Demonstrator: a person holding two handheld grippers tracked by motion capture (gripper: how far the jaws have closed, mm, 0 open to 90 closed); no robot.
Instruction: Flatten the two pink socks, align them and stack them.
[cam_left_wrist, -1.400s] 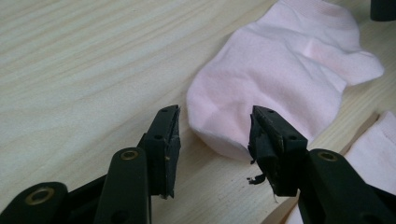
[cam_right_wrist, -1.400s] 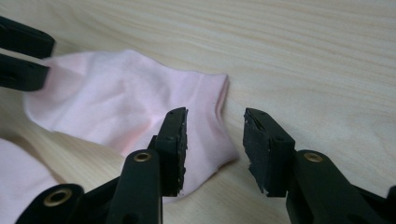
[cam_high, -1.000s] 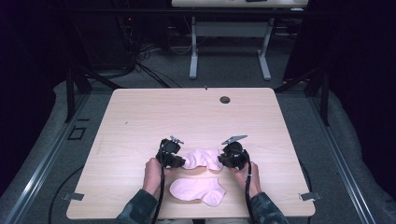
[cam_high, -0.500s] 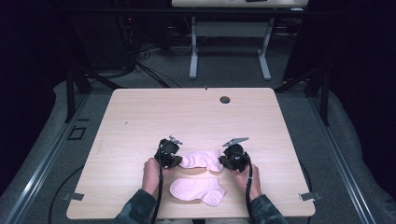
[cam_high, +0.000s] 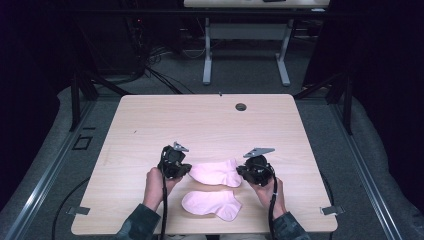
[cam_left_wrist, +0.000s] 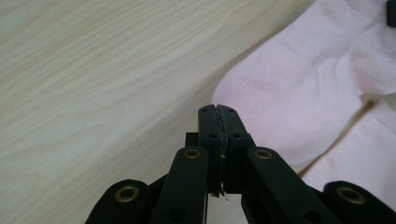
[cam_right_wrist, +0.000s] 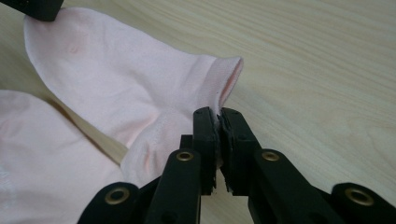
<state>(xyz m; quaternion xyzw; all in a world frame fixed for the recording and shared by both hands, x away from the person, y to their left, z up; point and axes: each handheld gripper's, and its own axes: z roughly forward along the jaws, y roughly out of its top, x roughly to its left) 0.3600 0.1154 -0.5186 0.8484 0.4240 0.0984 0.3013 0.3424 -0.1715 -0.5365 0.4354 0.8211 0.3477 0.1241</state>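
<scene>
While both hands work low on the table:
Surface: pale wood-grain tabletop (cam_high: 210, 125), round grommet hole (cam_high: 241, 106).
Room: dark, grey carpet floor (cam_high: 380, 165), white-legged desk (cam_high: 245, 55) behind.
Socks: upper pale pink ankle sock (cam_high: 216, 173) btwn tongs; second pink sock (cam_high: 212, 204) nearer person.
Tongs: left gripper (cam_left_wrist: 218, 122) clamped on upper sock's edge; right gripper (cam_right_wrist: 218, 122) pinching its cuff.

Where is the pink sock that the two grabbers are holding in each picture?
High view: the far pink cotton sock lies low in the middle, between both grippers.
Left gripper view: the same sock is at the right, above the shut jaws.
Right gripper view: it is upper left, its cuff pinched.
Shared landmark: the second pink sock beside it.
</scene>
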